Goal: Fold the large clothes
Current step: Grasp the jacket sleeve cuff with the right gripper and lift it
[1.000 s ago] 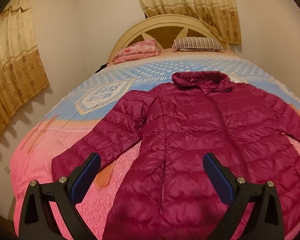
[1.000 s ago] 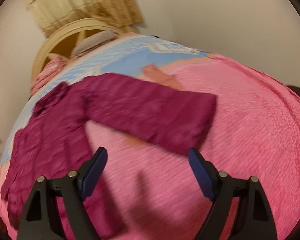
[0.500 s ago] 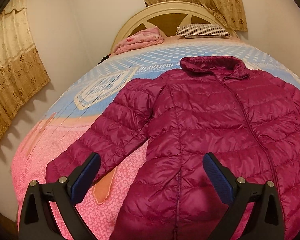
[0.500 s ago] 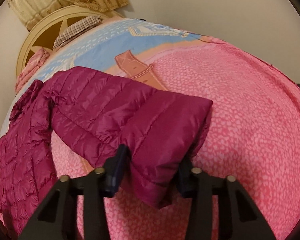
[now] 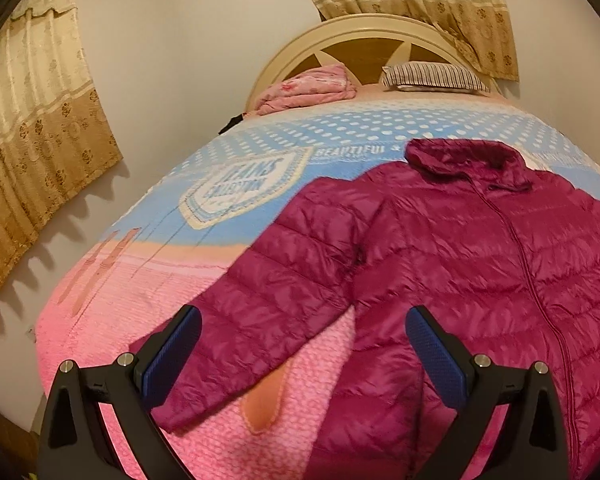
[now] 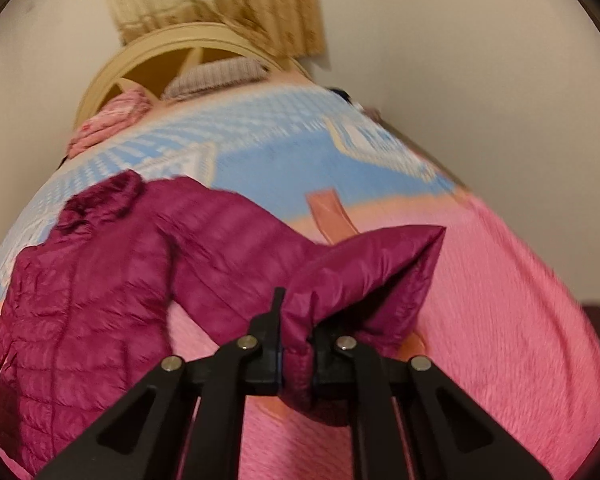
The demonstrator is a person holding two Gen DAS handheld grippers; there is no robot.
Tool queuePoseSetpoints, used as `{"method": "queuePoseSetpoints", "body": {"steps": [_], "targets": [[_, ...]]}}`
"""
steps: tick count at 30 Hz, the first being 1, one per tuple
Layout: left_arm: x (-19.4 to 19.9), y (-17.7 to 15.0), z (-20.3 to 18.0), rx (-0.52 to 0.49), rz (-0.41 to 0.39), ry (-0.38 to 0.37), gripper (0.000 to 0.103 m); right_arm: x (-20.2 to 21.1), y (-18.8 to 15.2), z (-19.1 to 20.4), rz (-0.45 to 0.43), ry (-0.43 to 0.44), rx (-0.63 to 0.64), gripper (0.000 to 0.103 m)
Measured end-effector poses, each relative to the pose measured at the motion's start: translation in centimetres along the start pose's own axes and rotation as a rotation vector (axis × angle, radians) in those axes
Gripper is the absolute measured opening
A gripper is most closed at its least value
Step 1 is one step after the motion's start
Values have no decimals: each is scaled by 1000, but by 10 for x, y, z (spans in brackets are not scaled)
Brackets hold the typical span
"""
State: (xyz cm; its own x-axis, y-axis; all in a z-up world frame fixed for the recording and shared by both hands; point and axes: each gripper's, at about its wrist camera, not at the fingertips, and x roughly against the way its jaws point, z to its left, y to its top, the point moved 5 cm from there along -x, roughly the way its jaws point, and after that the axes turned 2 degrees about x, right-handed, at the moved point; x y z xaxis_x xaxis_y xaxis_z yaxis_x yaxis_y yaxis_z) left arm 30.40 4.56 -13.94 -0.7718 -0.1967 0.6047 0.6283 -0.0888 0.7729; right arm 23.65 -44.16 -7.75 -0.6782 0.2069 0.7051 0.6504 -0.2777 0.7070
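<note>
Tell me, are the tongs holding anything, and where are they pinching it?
The right tongs pinch the cuff end of one sleeve of the magenta quilted puffer jacket. The left tongs are open and hold nothing.

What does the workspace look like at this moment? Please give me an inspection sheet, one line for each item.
Surface: bed with a pink and blue printed cover.
Job's things: magenta puffer jacket lies front up, zipped; one sleeve raised off the cover.
Clutter: folded pink blanket and striped pillow by the headboard.
Grippers: left gripper open above the other sleeve; right gripper shut on the raised sleeve's cuff.
Cables: nothing seen.
Surroundings: pale walls, beige curtains.
</note>
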Motion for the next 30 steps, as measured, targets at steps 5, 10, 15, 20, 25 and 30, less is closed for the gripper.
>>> {"method": "queuePoseSetpoints", "body": {"steps": [5, 10, 15, 20, 25, 30], "targets": [[-5, 4, 12, 19, 0, 17, 102, 14, 28, 53, -66, 23, 131, 10], [-11, 5, 22, 31, 4, 27, 102, 15, 43, 118, -108, 64, 269, 10], [-18, 5, 33, 46, 10, 42, 102, 4, 38, 178, -119, 101, 388, 10], [-34, 7, 42, 82, 31, 52, 102, -13, 24, 231, -111, 134, 482, 10], [-55, 8, 40, 103, 61, 53, 102, -36, 6, 273, -89, 153, 546, 10], [-73, 10, 35, 118, 107, 35, 102, -61, -24, 308, -53, 186, 581, 10]]}}
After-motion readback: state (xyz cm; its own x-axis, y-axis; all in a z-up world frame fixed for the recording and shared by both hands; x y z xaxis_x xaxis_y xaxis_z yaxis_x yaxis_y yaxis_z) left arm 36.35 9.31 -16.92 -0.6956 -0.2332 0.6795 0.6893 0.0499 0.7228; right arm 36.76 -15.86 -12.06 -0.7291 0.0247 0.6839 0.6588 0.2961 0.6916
